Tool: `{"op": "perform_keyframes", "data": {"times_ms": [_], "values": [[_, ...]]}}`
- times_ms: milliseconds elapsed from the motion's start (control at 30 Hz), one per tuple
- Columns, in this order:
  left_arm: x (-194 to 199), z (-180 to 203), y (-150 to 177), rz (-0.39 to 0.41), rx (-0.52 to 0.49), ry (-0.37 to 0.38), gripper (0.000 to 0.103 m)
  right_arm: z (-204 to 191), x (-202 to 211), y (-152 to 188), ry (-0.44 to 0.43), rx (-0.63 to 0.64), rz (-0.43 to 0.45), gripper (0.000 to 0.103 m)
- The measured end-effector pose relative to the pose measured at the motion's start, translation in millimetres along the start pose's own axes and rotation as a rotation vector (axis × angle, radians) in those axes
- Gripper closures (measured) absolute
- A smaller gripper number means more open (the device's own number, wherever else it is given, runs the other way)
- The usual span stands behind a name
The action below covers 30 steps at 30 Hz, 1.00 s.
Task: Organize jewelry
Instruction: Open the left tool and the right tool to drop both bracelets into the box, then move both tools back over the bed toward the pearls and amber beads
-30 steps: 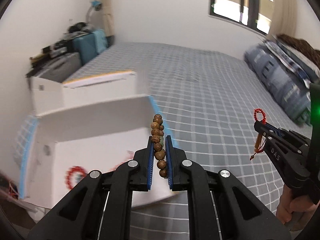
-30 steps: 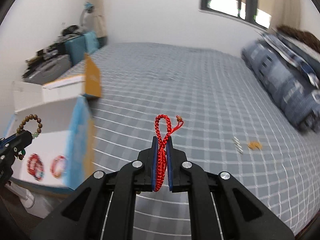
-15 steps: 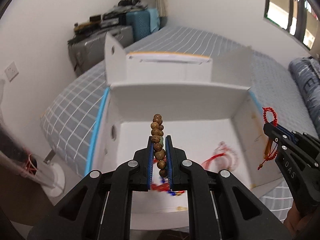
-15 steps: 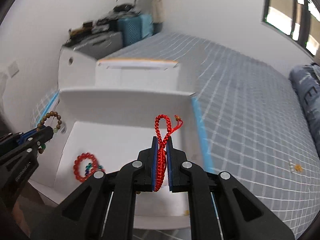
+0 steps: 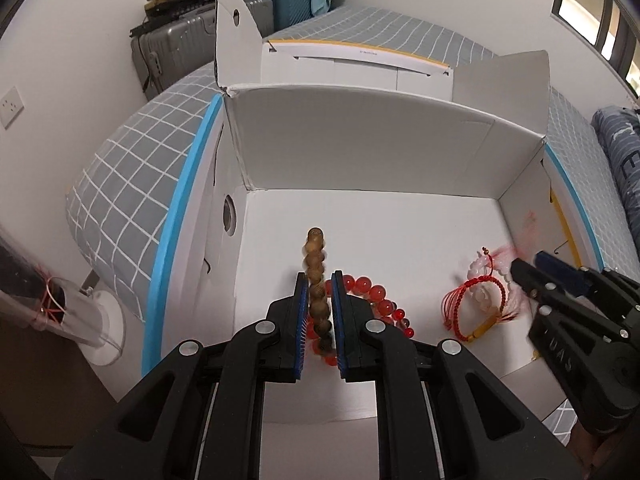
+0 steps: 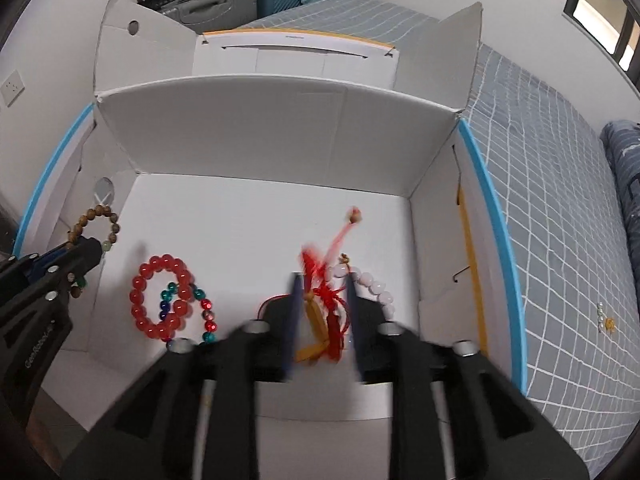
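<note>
An open white cardboard box [image 5: 360, 152] [image 6: 260, 148] sits on the bed. My left gripper [image 5: 319, 284] is shut on a brown wooden bead bracelet [image 5: 316, 272] and holds it over the box's left side; the bracelet also shows in the right wrist view [image 6: 96, 224]. My right gripper [image 6: 322, 284] is open over the box floor, and a red cord bracelet [image 6: 324, 280] is blurred between its jaws, falling free. On the box floor lie a red bead bracelet [image 6: 160, 300], a multicoloured bead bracelet [image 6: 200, 312], a pale pink bead bracelet [image 6: 374, 286] and a red cord bracelet [image 5: 474, 304].
The box stands at the corner of a grey checked bed [image 6: 552, 200]. Small pale and yellow pieces [image 6: 604, 318] lie on the bed to the right. Suitcases [image 5: 188, 40] stand by the wall behind. A dark blue folded quilt [image 6: 624, 168] is at far right.
Both grippers have moved down into the box. My right gripper has opened and let go of the red cord bracelet. My left gripper still holds the wooden bracelet.
</note>
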<state>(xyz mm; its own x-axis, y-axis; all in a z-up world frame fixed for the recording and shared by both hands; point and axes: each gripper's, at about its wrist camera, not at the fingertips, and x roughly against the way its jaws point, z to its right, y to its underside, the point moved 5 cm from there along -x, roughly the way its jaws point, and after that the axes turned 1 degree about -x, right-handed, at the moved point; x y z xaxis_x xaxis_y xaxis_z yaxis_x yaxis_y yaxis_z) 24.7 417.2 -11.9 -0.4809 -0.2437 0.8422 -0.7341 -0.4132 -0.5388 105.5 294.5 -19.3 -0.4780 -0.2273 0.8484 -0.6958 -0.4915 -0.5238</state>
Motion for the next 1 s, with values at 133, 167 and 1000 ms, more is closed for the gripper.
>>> {"op": "perform_keyframes", "data": {"times_ms": [133, 167, 1000], "values": [[6.9, -1.1, 0.5, 0.015, 0.008, -0.010, 0.056, -2.4, 11.9, 2.0, -0.020, -0.003, 0.025, 0.042], [10.8, -1.2, 0.5, 0.026, 0.010, -0.016, 0.051, -1.8, 15.6, 2.0, -0.020, -0.003, 0.037, 0.036], [85.4, 82.8, -10.4, 0.203, -0.049, 0.019, 0.006, 133.2, 90.2, 23.4, 0.113, -0.072, 0.204, 0.008]]}}
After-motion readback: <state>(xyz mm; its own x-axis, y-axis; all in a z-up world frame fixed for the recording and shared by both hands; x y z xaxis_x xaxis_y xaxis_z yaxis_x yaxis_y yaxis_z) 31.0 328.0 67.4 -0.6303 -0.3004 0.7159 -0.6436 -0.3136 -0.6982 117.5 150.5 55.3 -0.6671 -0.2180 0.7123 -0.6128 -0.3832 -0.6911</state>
